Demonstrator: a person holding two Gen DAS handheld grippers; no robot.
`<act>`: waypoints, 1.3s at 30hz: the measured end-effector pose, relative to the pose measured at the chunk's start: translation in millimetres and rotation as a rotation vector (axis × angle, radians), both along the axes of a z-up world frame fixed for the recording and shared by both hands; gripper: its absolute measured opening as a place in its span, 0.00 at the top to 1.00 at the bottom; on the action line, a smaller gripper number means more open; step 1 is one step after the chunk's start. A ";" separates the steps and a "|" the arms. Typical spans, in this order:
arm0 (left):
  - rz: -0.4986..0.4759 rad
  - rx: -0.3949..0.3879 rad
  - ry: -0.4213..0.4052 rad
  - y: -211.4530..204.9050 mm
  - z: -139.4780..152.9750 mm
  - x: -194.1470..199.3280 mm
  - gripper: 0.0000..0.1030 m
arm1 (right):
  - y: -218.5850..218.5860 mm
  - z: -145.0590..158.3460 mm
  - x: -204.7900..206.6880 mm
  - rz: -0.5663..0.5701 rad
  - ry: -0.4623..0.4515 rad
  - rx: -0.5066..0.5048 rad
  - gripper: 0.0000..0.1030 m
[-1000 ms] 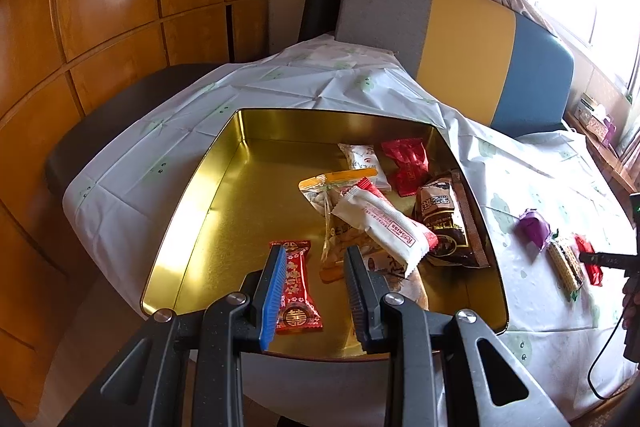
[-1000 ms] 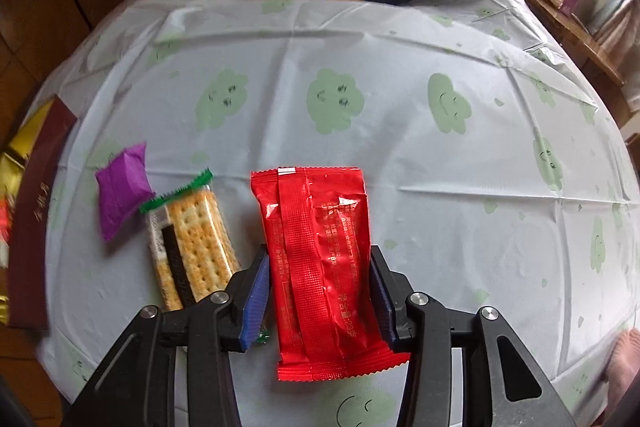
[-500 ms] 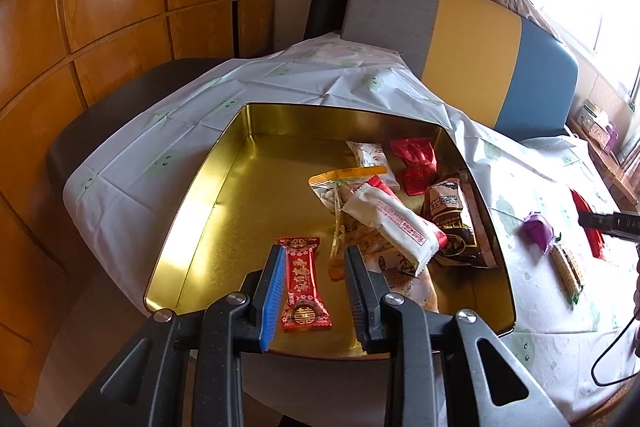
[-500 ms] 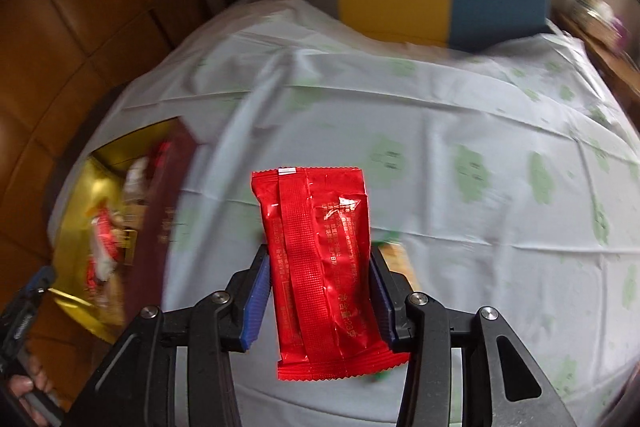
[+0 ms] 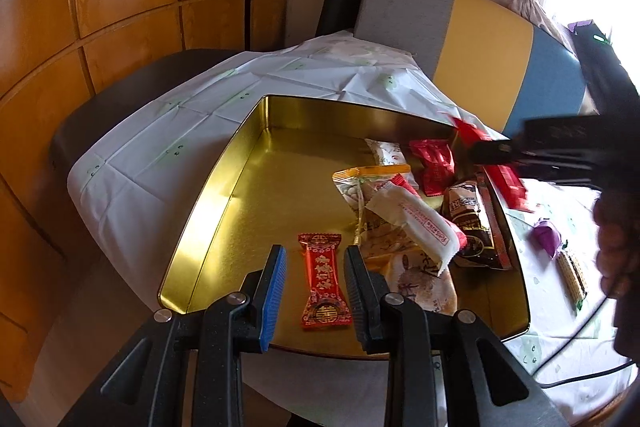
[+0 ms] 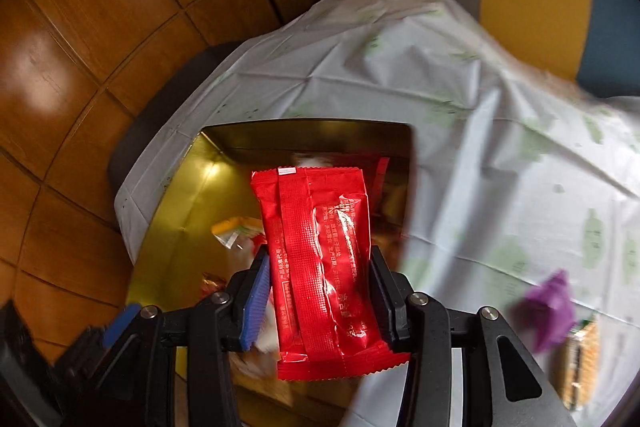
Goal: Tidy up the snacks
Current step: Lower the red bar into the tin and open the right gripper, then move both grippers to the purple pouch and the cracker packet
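- right gripper [image 6: 318,301], jaws just easing apart, red packet [image 6: 320,267] between them, over the gold tin [image 5: 224,187]
- next: drop it in
- left gripper [image 5: 314,291] hangs empty, jaws apart

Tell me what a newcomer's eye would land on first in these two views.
The red packet fills the right wrist view, between the pads of the right gripper, whose jaws have just been opening, above the gold tin. In the left wrist view the tin holds a heap of snacks along its right side, and the left gripper hovers over a lone red candy.
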State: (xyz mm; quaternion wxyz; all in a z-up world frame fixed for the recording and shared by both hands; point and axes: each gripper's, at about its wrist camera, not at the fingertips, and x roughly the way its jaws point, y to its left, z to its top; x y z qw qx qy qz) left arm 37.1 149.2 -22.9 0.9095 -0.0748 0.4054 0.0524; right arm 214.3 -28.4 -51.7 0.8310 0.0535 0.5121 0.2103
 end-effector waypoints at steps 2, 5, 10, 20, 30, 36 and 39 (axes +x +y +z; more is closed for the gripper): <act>0.005 -0.006 0.004 3.0 -1.1 0.1 0.71 | 8.4 -11.5 7.7 -0.003 0.031 -0.004 0.52; 0.010 -0.009 0.006 6.2 -2.4 0.1 0.71 | 17.6 -24.8 11.7 -0.002 0.067 -0.029 0.51; 0.018 -0.015 0.012 9.0 -5.1 1.4 0.71 | 12.3 -27.9 5.5 0.004 0.072 0.027 0.38; 0.007 -0.006 -0.003 3.3 0.9 -0.6 0.71 | -22.6 -0.9 -26.8 -0.010 -0.038 0.066 0.30; -0.020 0.013 -0.023 -7.8 10.5 -4.3 0.71 | -103.5 8.6 -61.6 -0.089 -0.103 -0.007 0.30; -0.056 0.031 -0.034 -20.8 16.2 -6.6 0.71 | -158.9 3.8 -73.3 -0.163 -0.099 -0.078 0.30; -0.073 0.041 -0.038 -27.6 18.9 -7.8 0.71 | -187.9 1.7 -77.3 -0.206 -0.095 -0.110 0.30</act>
